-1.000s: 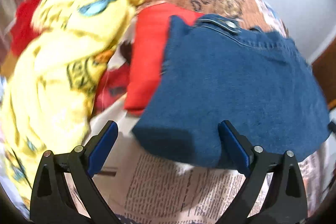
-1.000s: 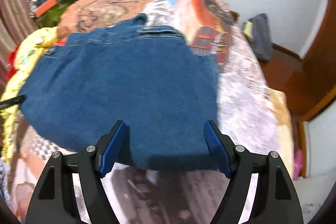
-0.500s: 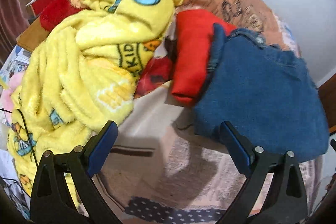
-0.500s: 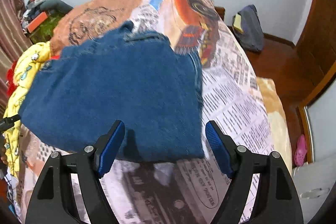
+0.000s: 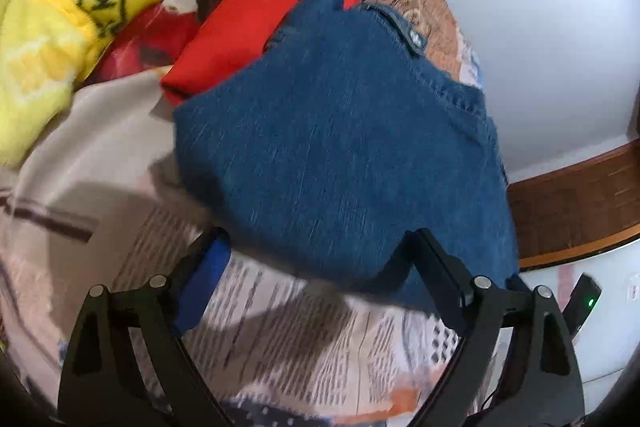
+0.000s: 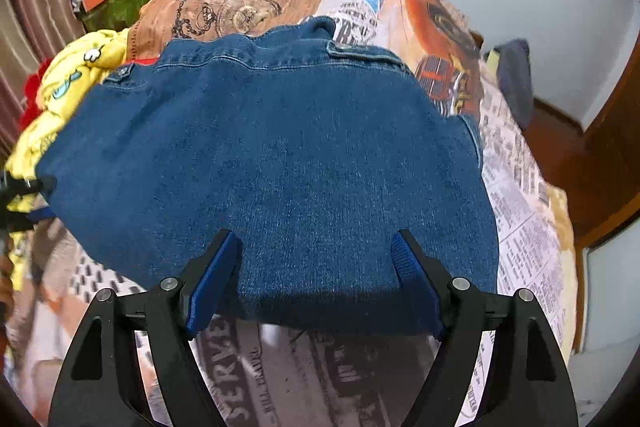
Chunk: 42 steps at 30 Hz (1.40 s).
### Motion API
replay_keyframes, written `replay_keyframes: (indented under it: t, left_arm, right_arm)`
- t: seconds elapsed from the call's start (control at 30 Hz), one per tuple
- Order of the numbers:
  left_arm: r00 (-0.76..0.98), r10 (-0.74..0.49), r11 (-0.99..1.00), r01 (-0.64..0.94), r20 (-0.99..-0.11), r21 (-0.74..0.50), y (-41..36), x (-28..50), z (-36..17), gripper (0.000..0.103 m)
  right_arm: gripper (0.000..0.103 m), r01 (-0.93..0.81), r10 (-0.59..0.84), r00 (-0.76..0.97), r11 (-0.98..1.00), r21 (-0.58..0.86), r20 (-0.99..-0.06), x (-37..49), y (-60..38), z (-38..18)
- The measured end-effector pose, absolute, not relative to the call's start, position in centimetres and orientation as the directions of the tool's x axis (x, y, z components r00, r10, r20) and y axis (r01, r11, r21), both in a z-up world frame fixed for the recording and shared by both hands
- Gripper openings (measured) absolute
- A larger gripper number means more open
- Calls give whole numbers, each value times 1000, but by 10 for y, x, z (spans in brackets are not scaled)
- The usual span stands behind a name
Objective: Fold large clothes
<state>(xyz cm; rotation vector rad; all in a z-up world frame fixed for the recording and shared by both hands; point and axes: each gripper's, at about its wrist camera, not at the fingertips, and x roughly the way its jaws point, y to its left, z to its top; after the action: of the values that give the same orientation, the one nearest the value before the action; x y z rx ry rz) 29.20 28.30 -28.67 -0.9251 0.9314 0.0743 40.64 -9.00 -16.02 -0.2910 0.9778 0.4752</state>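
Here folded denim garment [image 6: 280,167] lies on bedsheet [image 6: 520,195].

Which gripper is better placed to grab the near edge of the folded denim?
Probably the right gripper: its open jaws straddle the folded blue denim garment's near edge squarely. The left gripper sits at one corner, angled.

Matt blue denim garment [image 6: 280,155], fluffy yellow fleece blanket [image 5: 60,27]
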Motion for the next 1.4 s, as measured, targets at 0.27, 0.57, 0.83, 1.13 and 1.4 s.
replay_keyframes:
  t: [0.27,0.57,0.83,1.13,1.4]
  left_arm:
    - [636,-290,599,-462,-715,-654,283,313,-288,68]
    - [726,-175,706,-378,-665,-599,265,300,-217,54]
    - [737,-219,624,-398,-640,-672,278,331,-239,66]
    - [692,-192,594,-482,-696,-644,284,344,-260,33]
    - [823,-119,725,-310,-555,-615,259,334,-149,21]
  right_arm:
    - [81,-489,293,442,871,47,-848,415,-102,-160]
    - [81,-486,282,448,873,33,-848,411,-97,-160]
    - [81,-482,272,444,876,28,-854,412,-96,-159]
    - [81,-474,255,406,880,36,-877,415,-93,-151]
    - [81,-496,290,417,867,52,-861,410,-67,-126]
